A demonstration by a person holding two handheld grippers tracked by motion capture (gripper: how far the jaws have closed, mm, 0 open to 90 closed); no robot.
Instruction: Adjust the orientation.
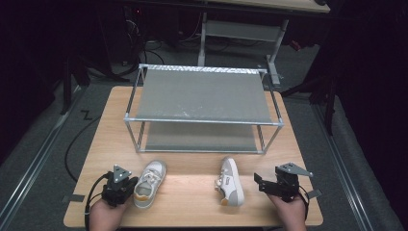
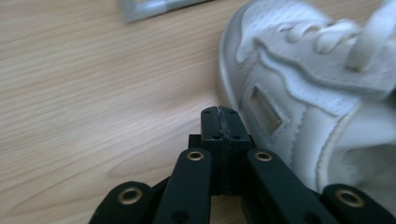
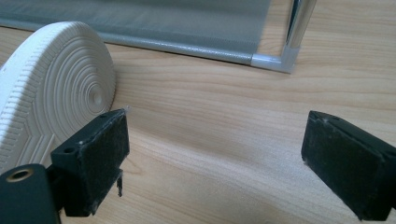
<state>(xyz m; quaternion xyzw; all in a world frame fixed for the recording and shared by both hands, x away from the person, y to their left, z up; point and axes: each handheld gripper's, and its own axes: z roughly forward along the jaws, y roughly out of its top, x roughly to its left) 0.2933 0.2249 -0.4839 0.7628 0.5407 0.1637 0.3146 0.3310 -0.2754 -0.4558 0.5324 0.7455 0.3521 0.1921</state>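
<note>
Two white sneakers in front of a rack, left shoe point(image 1: 149, 184) upright, right shoe point(image 1: 230, 182) apparently on its side

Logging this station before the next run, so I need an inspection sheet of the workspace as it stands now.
Surface: wooden table, bare in the middle.
Job's things: two-tier rack at the far side, both shelves bare; left shoe upright; right shoe tipped on its side, sole towards the right gripper.
Clutter: nothing seen.
Grippers: left gripper shut beside the left shoe; right gripper open beside the sole.
Cables: black cable on the floor at left.
Surroundings: grey floor, another table frame behind, dark room.
</note>
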